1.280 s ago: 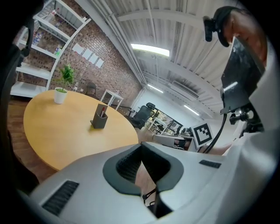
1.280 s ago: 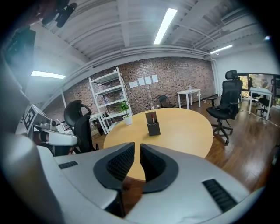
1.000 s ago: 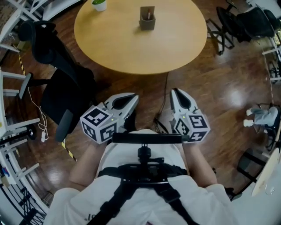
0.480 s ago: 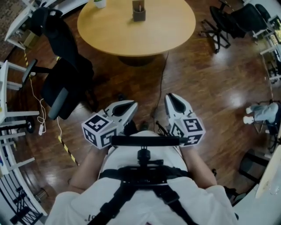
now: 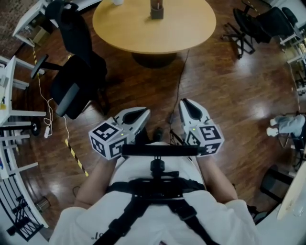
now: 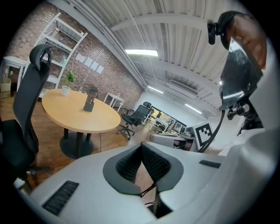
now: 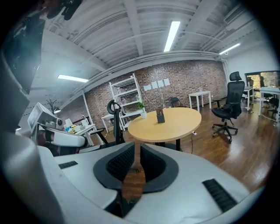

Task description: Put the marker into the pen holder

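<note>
Grippers are hanging low in the head view's lower middle, close in front of the person's chest and over the wooden floor (image 5: 229, 86). Both are staying well apart from the desk (image 5: 143, 33).

The left gripper (image 5: 145, 114) is sitting at the left of the frame's centre and is pointing up and to the right. In the left gripper view its two dark pads are meeting at the tips, so it is closed, and nothing is sitting between them.

The right gripper (image 5: 186, 104) is sitting just right of centre and is pointing up the frame. In the right gripper view its pads are standing a little apart. Only the floor is showing through the narrow slit, so this gripper is slightly open and is holding nothing.

The round desk is filling the upper middle of the head view. The pen holder (image 5: 156, 10) is standing upright on it at the very top edge of the frame, near the desk's far side. Something small and dark is showing inside the holder, but it is too small to tell if it is the marker.

A black chair (image 5: 71, 88) is standing at the upper left, beside the desk. A thin cable (image 5: 179, 81) is running down the floor from under the desk toward the grippers.
</note>
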